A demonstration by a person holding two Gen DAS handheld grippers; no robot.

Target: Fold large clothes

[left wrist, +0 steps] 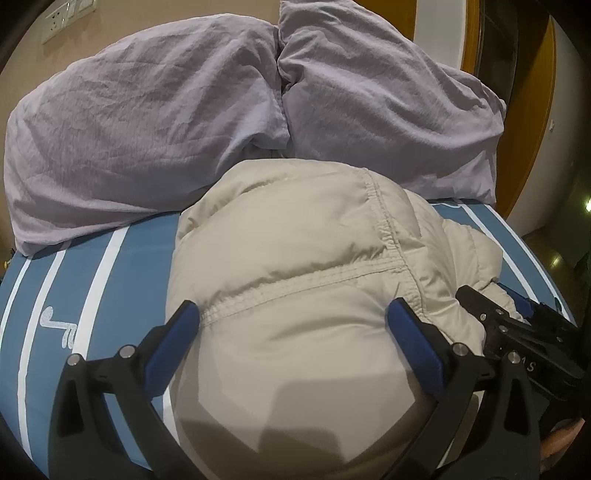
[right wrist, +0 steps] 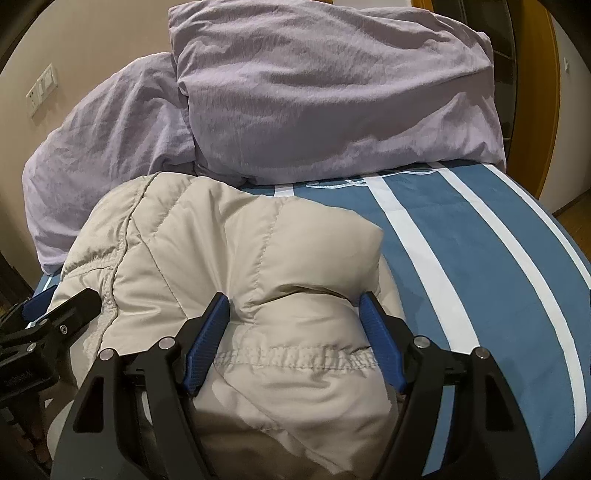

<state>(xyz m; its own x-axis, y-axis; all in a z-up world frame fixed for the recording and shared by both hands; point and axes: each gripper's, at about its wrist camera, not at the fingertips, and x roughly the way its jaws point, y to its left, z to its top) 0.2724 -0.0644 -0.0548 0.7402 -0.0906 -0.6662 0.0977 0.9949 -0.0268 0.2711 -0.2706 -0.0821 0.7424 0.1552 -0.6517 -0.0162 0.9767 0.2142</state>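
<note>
A beige puffer jacket [left wrist: 295, 240] lies folded into a thick bundle on the bed. In the left wrist view its padded bulk fills the gap of my left gripper [left wrist: 291, 308], and the blue pads [left wrist: 397, 314] dent the fabric on both sides, at a stitched seam. My right gripper [right wrist: 293, 306] is closed on a puffy fold of the same jacket [right wrist: 221, 240] just above an elastic hem, its jaws held wide by the padding. The two grippers sit side by side: the right one shows at the left view's edge [left wrist: 491, 295], the left one at the right view's edge [right wrist: 55, 302].
The bed has a blue sheet with white stripes [right wrist: 480, 240]. Two lilac pillows [left wrist: 147, 129] [left wrist: 388, 110] lean against the beige wall right behind the jacket. A wall socket panel [left wrist: 66, 18] sits upper left. A wooden door frame [left wrist: 546, 110] stands past the bed's right edge.
</note>
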